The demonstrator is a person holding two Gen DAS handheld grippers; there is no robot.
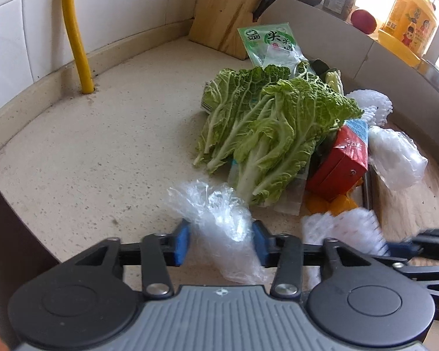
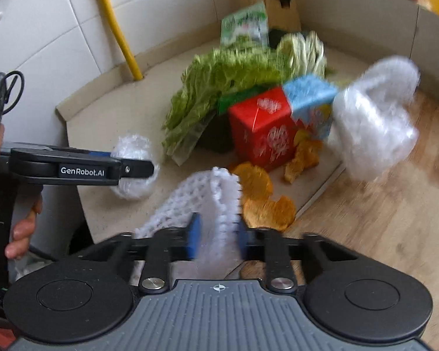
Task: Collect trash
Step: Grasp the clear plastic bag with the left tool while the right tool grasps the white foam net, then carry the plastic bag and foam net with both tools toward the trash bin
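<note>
My left gripper [image 1: 219, 234] is shut on a crumpled clear plastic bag [image 1: 219, 213], held just above the speckled counter [image 1: 102, 146]. My right gripper [image 2: 218, 234] is shut on a white foam fruit net [image 2: 207, 193], which hangs in front of the orange peels [image 2: 254, 181]. In the right wrist view the left gripper [image 2: 143, 169] shows side-on at the left with the plastic bag [image 2: 131, 149] in it. The trash pile behind holds cabbage leaves [image 1: 263, 122], a red and blue carton [image 1: 339, 161], another clear bag [image 1: 395, 158], a second foam net [image 1: 371, 105] and a green packet [image 1: 272, 46].
A wooden knife block [image 1: 228, 8] stands in the back corner, a yellow pipe [image 1: 76, 35] rises from the counter at left. A wooden cutting board [image 2: 380, 219] lies at right. Jars, an apple [image 1: 363, 20] and a yellow bottle [image 1: 409, 23] sit on the ledge. A hand [image 2: 20, 228] grips the left tool.
</note>
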